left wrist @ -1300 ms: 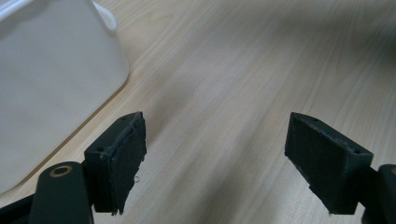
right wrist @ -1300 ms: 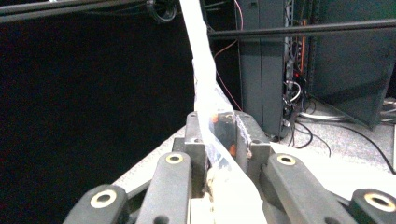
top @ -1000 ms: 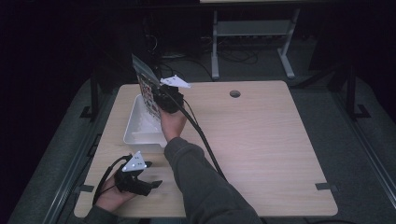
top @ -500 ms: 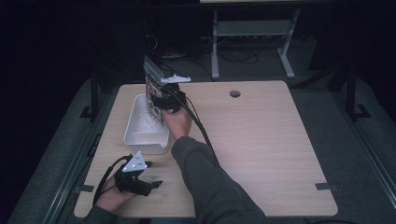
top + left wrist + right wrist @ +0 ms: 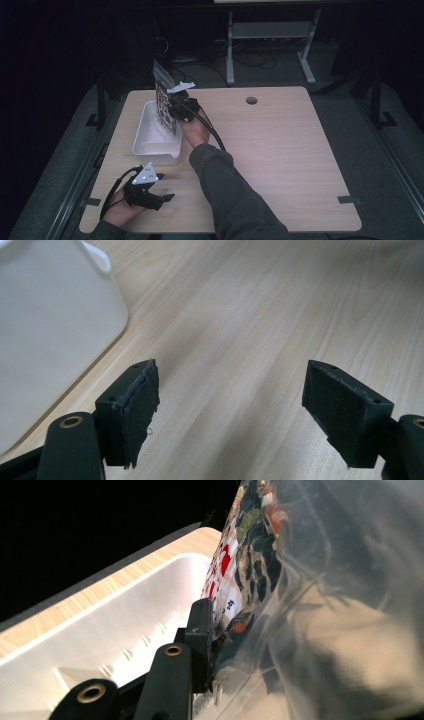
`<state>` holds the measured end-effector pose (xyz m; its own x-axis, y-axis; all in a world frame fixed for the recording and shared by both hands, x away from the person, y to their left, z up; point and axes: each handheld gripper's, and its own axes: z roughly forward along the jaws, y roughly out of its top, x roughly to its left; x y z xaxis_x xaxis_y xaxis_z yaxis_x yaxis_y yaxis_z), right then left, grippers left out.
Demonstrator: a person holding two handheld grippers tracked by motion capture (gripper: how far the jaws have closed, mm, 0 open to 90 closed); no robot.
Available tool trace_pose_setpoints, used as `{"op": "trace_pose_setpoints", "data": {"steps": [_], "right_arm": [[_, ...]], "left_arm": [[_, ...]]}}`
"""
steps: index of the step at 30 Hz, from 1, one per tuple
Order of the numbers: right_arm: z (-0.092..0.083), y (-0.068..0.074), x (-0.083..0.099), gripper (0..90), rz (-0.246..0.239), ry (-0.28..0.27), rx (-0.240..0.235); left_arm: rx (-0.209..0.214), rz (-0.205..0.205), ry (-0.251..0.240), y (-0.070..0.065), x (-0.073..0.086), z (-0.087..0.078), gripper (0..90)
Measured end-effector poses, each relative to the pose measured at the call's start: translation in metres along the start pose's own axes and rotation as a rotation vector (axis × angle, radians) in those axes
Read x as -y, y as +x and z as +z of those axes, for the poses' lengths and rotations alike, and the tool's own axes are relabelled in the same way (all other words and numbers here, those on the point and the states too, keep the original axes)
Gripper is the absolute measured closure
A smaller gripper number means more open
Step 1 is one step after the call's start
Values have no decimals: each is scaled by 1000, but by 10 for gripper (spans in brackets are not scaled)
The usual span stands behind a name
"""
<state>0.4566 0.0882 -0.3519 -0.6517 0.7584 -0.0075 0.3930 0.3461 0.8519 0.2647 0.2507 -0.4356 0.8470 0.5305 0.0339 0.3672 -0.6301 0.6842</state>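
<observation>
My right gripper (image 5: 176, 109) is at the far right rim of the white tray (image 5: 146, 142). Its jaws have just been closing and are shut on a clear plastic bag (image 5: 162, 95) of colourful printed pieces. The bag stands upright over the tray's far end. In the right gripper view the bag (image 5: 300, 580) hides the right jaw, while one finger (image 5: 199, 640) presses its side above the tray (image 5: 125, 630). My left gripper (image 5: 165, 198) lies on the table near the front left corner, open. Bare wood shows between its fingertips (image 5: 230, 405).
The tray's rounded corner (image 5: 50, 330) is close on the left in the left gripper view. A round cable hole (image 5: 251, 100) sits at the table's far middle. The wooden table top (image 5: 280, 150) stretches right of the forearm. Dark floor and a desk frame (image 5: 270, 35) lie beyond.
The bag has shifted a little to the right and lower over the tray's far end. The right hand barely moved, and the left hand stayed put.
</observation>
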Motion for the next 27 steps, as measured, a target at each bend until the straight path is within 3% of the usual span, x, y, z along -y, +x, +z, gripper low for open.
{"op": "trace_pose_setpoints", "data": {"steps": [6,17,24,27], "right_arm": [[-1,8,8,701,-11,-45,28],[1,15,22,705,20,-77,91],[1,14,22,690,34,-79,75],[0,10,22,629,32,-85,55]], "left_arm": [[-1,2,4,0,0,1,221],[-2,-3,4,0,0,1,219],[-1,0,7,0,0,2,218],[1,-1,7,0,0,2,217]]}}
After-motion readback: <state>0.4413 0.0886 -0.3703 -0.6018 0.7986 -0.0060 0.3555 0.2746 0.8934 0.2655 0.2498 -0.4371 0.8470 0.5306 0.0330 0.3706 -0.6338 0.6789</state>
